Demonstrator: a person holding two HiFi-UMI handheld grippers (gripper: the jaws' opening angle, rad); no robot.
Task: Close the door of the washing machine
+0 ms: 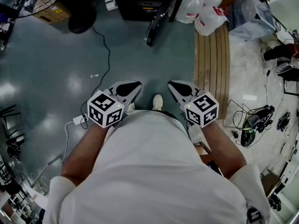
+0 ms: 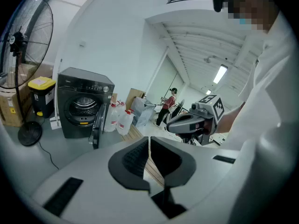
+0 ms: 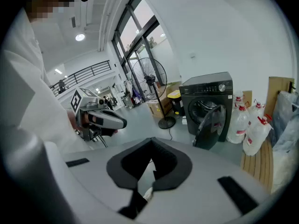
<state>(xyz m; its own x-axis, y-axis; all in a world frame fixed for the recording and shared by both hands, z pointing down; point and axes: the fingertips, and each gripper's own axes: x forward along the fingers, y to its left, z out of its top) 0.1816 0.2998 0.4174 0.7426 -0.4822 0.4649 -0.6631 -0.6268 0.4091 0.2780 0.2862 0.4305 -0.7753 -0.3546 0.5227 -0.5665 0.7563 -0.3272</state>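
Observation:
The dark washing machine (image 1: 145,3) stands at the far side of the grey floor, its round door (image 1: 156,24) swung open toward me. From the left gripper view the machine (image 2: 84,104) and its open door (image 2: 97,127) are several steps off; the right gripper view shows them too, machine (image 3: 208,99) and door (image 3: 209,127). I hold both grippers close to my body. My left gripper (image 1: 135,87) (image 2: 150,143) is shut and empty. So is my right gripper (image 1: 174,85) (image 3: 152,146), shut with nothing in it.
Several water jugs (image 1: 205,10) stand right of the machine beside wooden planks (image 1: 212,64). A standing fan (image 2: 21,36) and a yellow-lidded bin (image 2: 41,94) are to its left. A black cable (image 1: 105,45) crosses the floor. A person (image 2: 168,104) stands far back.

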